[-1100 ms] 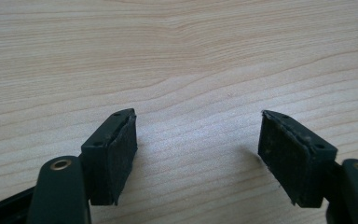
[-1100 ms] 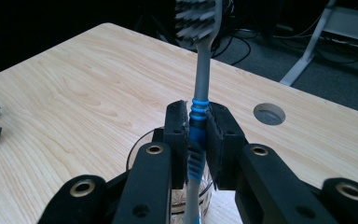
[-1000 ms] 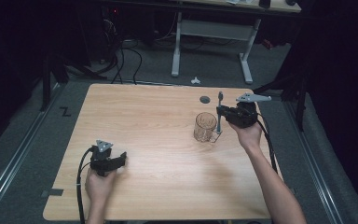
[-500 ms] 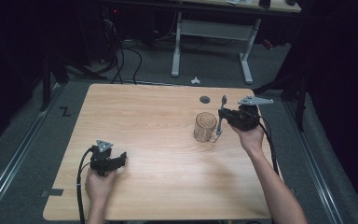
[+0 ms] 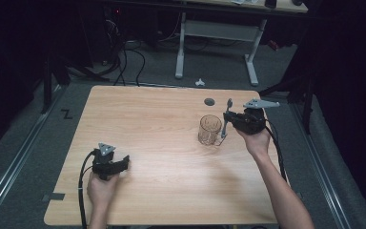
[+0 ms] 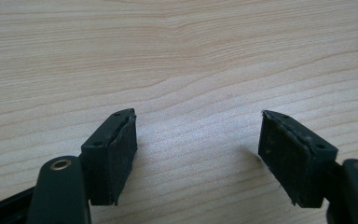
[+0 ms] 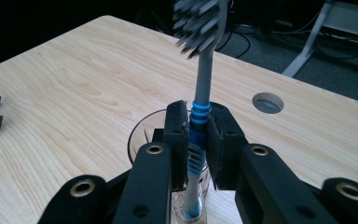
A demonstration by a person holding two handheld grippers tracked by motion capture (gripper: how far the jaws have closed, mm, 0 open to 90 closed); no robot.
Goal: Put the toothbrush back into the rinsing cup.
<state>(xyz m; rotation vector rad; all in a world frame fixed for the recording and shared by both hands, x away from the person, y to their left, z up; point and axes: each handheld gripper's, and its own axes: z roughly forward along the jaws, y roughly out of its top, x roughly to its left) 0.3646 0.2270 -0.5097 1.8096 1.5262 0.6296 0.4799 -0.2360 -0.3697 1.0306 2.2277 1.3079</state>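
A grey and blue toothbrush (image 5: 226,117) stands nearly upright, bristles at the top, with my right gripper (image 5: 228,121) shut on its blue grip. In the right gripper view the pads clamp the toothbrush (image 7: 204,74) on both sides, and its lower end seems to reach down into a clear glass cup (image 7: 140,135). The cup (image 5: 209,130) stands on the wooden table (image 5: 162,119), just left of my right gripper (image 7: 197,135). My left gripper (image 5: 124,162) rests near the front left of the table. Its jaws are open with bare wood between them (image 6: 198,149).
A round cable hole (image 5: 209,101) sits in the tabletop behind the cup. A white desk frame (image 5: 180,47) and cables lie on the floor beyond the far edge. The table's middle is bare wood.
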